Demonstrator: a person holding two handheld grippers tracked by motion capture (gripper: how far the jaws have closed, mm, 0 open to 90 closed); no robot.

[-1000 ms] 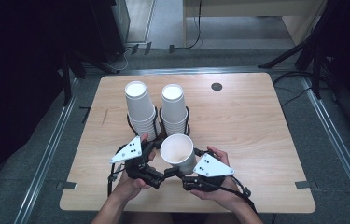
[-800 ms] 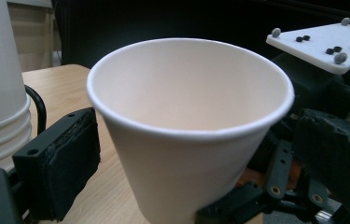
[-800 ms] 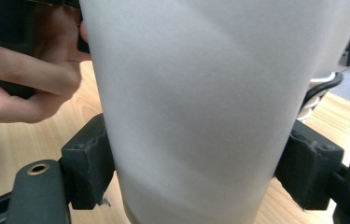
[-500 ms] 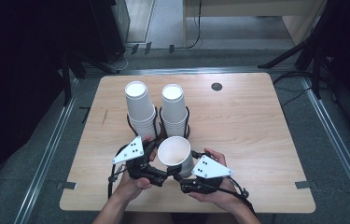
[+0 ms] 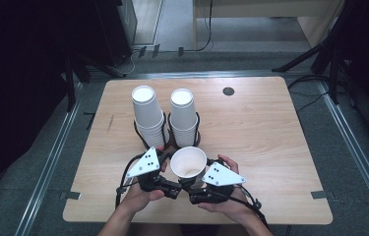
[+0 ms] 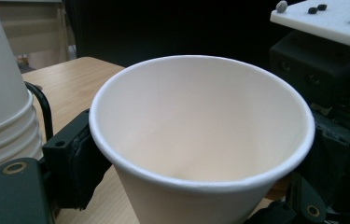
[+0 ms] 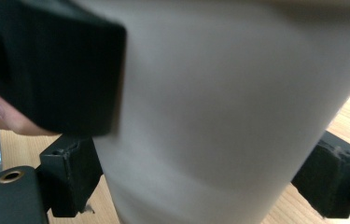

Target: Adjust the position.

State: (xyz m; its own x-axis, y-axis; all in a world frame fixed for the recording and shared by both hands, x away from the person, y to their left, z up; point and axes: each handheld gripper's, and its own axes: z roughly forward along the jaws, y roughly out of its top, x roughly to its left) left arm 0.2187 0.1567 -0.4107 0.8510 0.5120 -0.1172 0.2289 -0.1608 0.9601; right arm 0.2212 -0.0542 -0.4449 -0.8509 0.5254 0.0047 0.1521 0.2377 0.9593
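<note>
High view: single paper cup [image 5: 188, 162] upright, mouth up, near front edge of table [image 5: 270, 147], caught btwn both grippers, just in front of two cup stacks [image 5: 146, 115] [image 5: 184, 118] standing in black wire holders [image 5: 198, 129].

L gripper [image 5: 172, 186] comes at cup from its left, R gripper [image 5: 198, 191] from its right; both aim at lower wall, tips nearly meeting under rim. Equally near, so nearness decides nothing; grip does.

Left gripper view: cup dead ahead and very close, rim wide across frame, left pad [image 6: 77, 161] flat against outer wall, opposite jaw mostly hidden behind cup. Reads as L clamped on cup.

Right gripper view: cup wall [image 7: 219, 116] blurred, sitting btwn both pads [image 7: 72, 175]. Jaws have just been opening w/ cup btwn them; about half spread. Can't tell whether pads press or only flank wall.

Long axis of cup vertical, wider at top, so backing R straight off sideways should clear it w/o snagging rim. Prob. a handover to L, w/ stacks right behind as likely target.
</note>
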